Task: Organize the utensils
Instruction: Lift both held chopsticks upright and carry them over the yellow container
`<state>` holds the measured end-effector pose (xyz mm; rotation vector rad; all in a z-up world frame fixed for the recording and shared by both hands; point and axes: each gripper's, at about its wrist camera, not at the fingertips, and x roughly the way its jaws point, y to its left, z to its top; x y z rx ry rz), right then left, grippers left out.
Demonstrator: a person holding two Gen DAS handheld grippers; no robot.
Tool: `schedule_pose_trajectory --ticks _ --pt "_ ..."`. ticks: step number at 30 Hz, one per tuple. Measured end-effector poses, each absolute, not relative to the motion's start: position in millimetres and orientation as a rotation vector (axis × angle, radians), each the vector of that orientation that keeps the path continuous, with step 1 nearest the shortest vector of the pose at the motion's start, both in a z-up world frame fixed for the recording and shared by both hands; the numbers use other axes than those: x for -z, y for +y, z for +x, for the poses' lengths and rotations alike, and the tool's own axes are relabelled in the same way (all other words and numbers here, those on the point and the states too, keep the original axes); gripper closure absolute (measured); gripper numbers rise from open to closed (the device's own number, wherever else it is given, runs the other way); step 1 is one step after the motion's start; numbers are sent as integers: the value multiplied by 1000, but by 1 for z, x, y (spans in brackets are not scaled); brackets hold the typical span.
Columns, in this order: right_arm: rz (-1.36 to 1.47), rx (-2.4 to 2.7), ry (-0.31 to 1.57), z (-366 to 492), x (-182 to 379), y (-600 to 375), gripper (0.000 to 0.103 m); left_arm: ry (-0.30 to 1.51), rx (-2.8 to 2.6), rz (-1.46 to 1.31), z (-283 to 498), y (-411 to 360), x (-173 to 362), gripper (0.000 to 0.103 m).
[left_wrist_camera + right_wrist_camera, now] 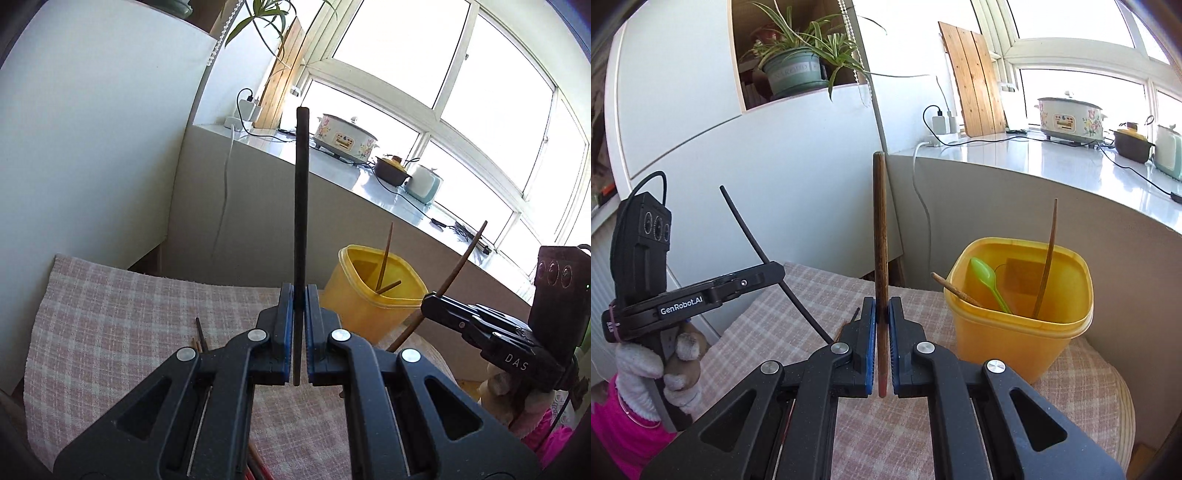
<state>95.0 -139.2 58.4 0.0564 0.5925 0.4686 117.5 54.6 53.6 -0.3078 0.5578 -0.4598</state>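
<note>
My left claw (299, 332) is raised above the checked surface (110, 332), clamping a black chopstick (301, 221) upright; my right claw (882, 343) grips a brown chopstick (880, 240) beside the yellow tub (1015, 332).

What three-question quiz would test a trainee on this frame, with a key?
1. True or false: the left gripper is shut on a black chopstick.
2. What does the right gripper hold? A) green spoon B) brown wooden chopstick C) nothing
3. Fill in: the green spoon lies inside the yellow ____.

Key:
1. True; the pads clamp it, and it points up and away.
2. B, the brown wooden chopstick.
3. Container: the yellow container, which stands on the checked cloth and also holds thin wooden sticks.
</note>
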Motion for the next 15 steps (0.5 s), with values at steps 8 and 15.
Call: schedule_pose_trajectory --ticks 8,15 --pt "105 -419 493 91 -89 -166 98 457 515 -336 122 39 -90 100" --pt "159 -350 407 90 -111 -196 98 379 548 -348 130 24 -119 100"
